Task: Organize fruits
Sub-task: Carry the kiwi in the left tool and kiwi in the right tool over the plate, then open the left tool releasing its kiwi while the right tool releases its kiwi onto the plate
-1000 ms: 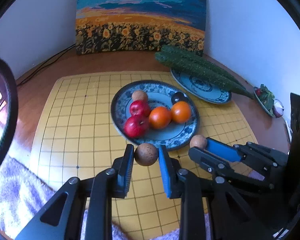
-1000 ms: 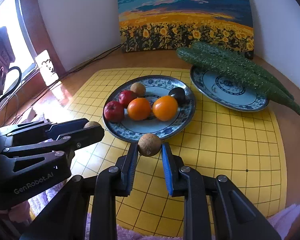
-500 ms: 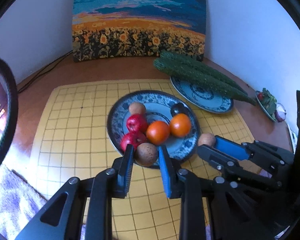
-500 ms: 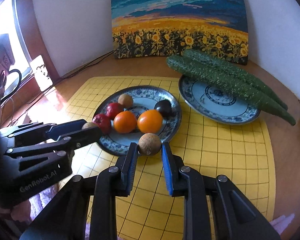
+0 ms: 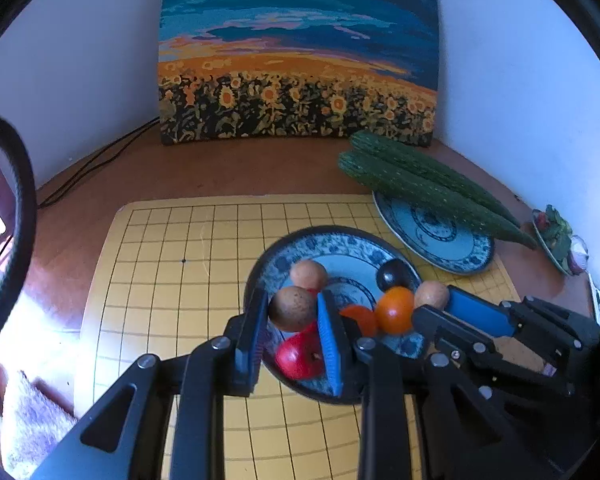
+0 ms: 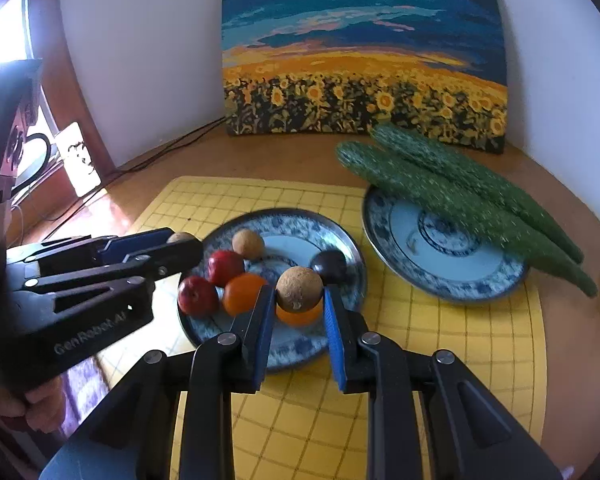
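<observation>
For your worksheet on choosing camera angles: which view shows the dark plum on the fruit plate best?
The right wrist view: the dark plum sits almost whole at the far side of the fruit plate, just past the brown fruit in the right gripper. In the left wrist view the plum is smaller, partly behind an orange.

Two wrist fisheye views look forward and down from close above the round blue-patterned plate (image 5: 342, 242) (image 6: 342, 236), both facing the sunflower-field painting (image 5: 296, 60) (image 6: 360, 52).
</observation>
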`<move>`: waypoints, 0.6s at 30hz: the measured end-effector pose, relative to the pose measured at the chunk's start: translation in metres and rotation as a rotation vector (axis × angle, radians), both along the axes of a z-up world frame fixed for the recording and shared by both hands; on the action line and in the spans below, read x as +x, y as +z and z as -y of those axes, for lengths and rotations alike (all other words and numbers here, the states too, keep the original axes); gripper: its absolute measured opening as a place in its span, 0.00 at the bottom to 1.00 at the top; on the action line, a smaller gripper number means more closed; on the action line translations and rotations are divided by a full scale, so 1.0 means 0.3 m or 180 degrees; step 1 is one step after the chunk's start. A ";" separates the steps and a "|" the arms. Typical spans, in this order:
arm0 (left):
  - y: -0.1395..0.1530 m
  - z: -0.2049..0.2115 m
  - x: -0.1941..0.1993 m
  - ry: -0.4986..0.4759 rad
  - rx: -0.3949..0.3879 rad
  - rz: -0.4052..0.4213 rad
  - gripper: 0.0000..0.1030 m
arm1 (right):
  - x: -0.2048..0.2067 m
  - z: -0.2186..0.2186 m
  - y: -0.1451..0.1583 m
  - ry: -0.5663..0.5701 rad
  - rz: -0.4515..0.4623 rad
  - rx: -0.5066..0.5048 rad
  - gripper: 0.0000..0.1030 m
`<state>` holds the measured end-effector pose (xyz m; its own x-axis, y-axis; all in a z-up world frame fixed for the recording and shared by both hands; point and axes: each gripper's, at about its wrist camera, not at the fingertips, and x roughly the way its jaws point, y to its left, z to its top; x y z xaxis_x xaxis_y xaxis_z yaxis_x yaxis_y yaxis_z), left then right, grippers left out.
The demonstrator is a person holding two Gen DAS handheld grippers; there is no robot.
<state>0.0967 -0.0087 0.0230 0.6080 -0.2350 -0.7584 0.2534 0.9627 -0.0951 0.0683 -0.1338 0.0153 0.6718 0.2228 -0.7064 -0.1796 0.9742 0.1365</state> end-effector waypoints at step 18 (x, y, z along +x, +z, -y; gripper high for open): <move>-0.057 -0.016 0.062 0.0095 0.0095 -0.0078 0.25 | 0.101 -0.081 -0.027 0.0088 0.0030 -0.0101 0.25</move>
<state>0.1154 -0.0038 0.0058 0.5956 -0.1940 -0.7795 0.2224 0.9723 -0.0720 0.0987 -0.1095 0.0072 0.6723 0.2189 -0.7071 -0.2075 0.9727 0.1038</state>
